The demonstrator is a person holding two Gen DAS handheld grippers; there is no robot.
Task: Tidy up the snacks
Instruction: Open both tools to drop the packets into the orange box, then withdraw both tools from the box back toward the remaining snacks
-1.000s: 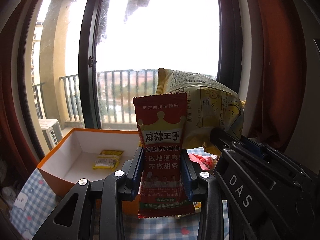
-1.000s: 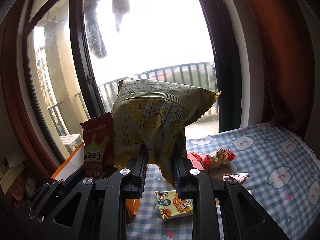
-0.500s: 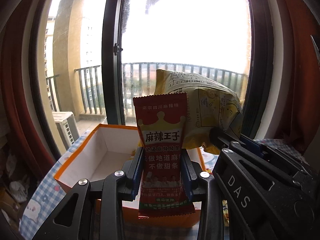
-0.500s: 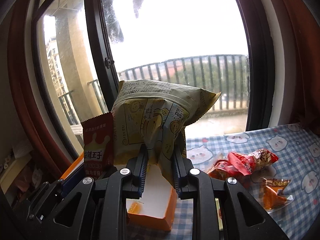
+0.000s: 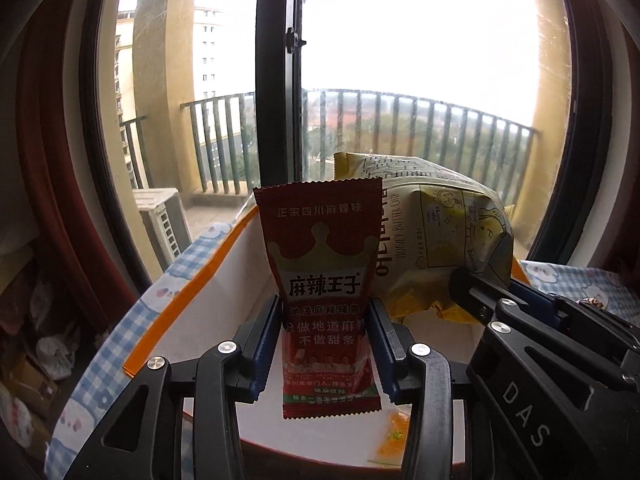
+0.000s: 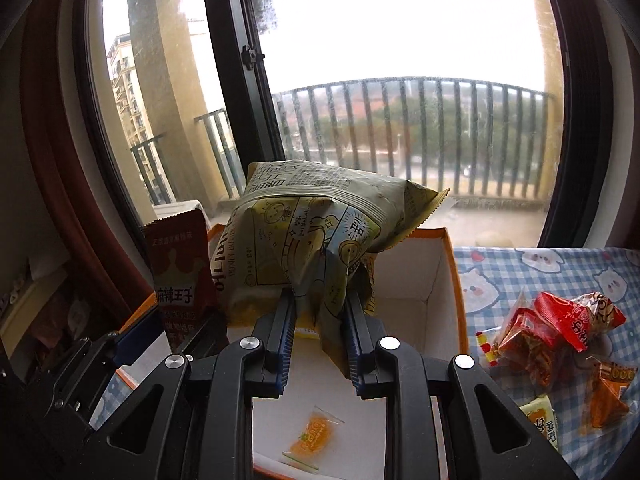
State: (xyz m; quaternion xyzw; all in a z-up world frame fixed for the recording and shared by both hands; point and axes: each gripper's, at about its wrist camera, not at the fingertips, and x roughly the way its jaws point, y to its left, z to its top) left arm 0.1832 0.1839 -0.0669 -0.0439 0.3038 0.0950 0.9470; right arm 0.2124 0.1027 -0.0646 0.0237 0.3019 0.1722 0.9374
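Observation:
My left gripper is shut on a red spicy-strip packet, held upright over the orange box with a white inside. My right gripper is shut on a yellow honey butter chip bag, also held over the box. The bag shows in the left wrist view, just right of the red packet, with the right gripper body below it. The red packet shows at the left in the right wrist view. A small orange candy packet lies on the box floor.
The box sits on a blue checked tablecloth by a large window with a dark frame. Red snack bags, an orange packet and a yellow packet lie on the cloth right of the box.
Both grippers have moved forward with their snacks and now hang over the box interior. The box fills the lower part of both views. Both grips are unchanged.

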